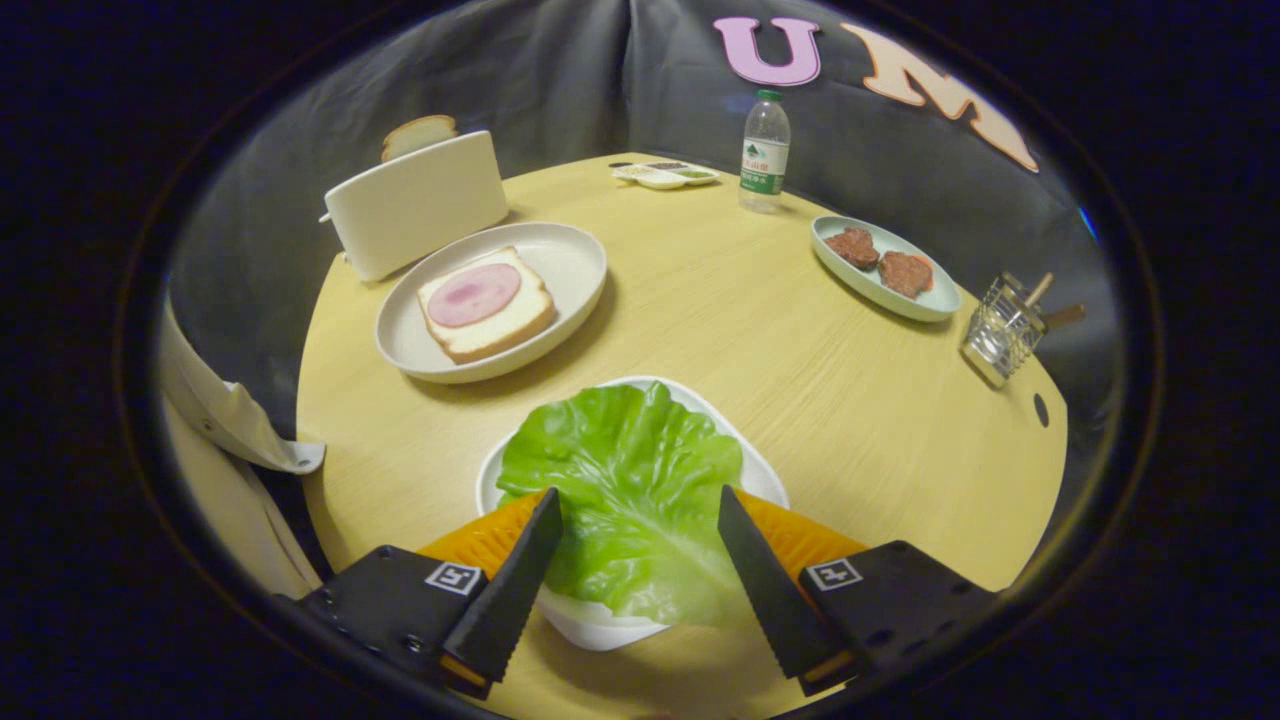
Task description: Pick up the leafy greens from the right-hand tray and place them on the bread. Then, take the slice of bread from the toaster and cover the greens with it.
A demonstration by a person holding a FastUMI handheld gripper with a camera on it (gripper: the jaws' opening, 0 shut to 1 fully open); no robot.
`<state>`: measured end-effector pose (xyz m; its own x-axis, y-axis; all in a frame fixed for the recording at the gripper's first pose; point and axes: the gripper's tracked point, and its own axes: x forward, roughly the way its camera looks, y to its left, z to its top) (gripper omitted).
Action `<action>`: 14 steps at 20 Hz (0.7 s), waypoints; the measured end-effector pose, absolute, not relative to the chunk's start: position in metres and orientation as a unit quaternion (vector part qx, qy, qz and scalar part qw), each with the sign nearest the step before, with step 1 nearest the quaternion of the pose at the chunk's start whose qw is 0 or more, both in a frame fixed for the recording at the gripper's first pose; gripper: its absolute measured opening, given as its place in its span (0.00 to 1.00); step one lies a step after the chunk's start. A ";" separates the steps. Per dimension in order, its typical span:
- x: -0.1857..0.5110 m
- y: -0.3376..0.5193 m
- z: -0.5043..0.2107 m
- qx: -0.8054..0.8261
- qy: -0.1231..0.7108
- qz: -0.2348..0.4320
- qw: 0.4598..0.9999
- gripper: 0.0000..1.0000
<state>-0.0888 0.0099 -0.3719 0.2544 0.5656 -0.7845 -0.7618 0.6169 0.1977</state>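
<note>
Tool [640,505] spread wide at the lower middle of the frame, its two black fingers [520,570] on either side of the lettuce leaf [625,500], pressing on nothing. Leaf lying on a white tray [760,475] with an orange plate [800,535] showing just behind the fingertips, all on the round wooden surface [760,340]. Left of centre, beyond the fingers, a white plate [570,260] holding a slice of bread [500,330] topped with a pink round of ham [474,294]. Behind it, upper left, a white toaster [415,205] with a second slice [418,133] poking out of the top. Upper middle, a water bottle [765,150] beside a small divided dish [665,175]. At right, an oval dish [940,300] with two pieces of meat [880,260], and further right a wire holder [1003,335]. At far left, a pale sleeve [235,420]
</note>
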 end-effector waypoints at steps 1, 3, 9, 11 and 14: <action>-0.088 0.010 -0.371 -0.111 0.441 0.423 0.784 1.00; -0.088 0.010 -0.373 -0.109 0.443 0.421 0.784 1.00; -0.089 0.010 -0.374 -0.113 0.456 0.405 0.785 0.71; -0.090 0.011 -0.373 -0.115 0.455 0.405 0.785 0.59; -0.089 0.012 -0.373 -0.119 0.454 0.398 0.788 0.41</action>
